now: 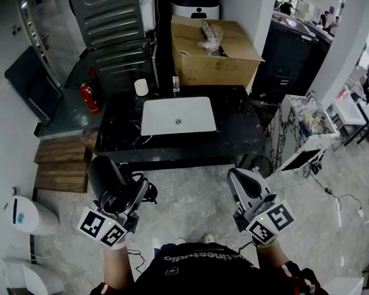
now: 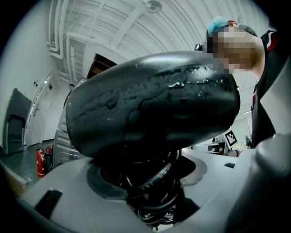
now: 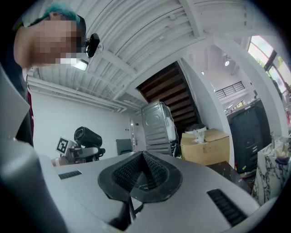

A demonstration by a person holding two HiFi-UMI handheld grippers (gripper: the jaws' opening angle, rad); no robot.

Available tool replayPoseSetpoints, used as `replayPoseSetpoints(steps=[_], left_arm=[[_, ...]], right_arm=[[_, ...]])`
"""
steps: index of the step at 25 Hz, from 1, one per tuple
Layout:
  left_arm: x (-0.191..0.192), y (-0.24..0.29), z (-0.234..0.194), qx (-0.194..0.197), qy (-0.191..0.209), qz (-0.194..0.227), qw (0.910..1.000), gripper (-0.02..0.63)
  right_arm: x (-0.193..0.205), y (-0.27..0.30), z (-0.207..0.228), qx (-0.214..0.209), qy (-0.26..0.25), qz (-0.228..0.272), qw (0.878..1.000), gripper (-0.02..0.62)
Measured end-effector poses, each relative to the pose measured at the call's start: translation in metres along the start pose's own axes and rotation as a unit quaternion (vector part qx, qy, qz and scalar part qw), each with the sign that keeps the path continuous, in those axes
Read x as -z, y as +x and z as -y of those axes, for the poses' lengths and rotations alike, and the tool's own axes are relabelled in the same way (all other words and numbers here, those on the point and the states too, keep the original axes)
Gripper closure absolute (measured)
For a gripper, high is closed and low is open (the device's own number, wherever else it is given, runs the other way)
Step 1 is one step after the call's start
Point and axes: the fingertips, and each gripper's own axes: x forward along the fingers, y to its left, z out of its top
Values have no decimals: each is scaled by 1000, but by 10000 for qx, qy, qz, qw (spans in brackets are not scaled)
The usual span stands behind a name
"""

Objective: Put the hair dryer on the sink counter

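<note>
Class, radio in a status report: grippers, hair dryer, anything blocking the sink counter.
Left gripper shut on hair dryer. Right gripper shut, empty. Sink counter ahead, cup at its back edge; path open.

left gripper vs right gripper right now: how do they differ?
Left gripper is clamped on the black hair dryer, jaws wide; right gripper has its jaws together, empty. Left gripper's view is filled by the hair dryer and its coiled cord; right gripper's looks out on the room. Shared: both hang over the floor, short of the sink counter.

Black hair dryer [image 1: 106, 176], held aloft, short of counter [image 1: 234, 132]
</note>
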Motion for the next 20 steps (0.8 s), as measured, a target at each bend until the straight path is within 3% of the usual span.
replayPoseSetpoints(steps=[20], left_arm=[[6, 5, 7, -65, -91, -54, 9999, 311]], right_arm=[[2, -8, 11, -28, -39, -65, 10000, 558]])
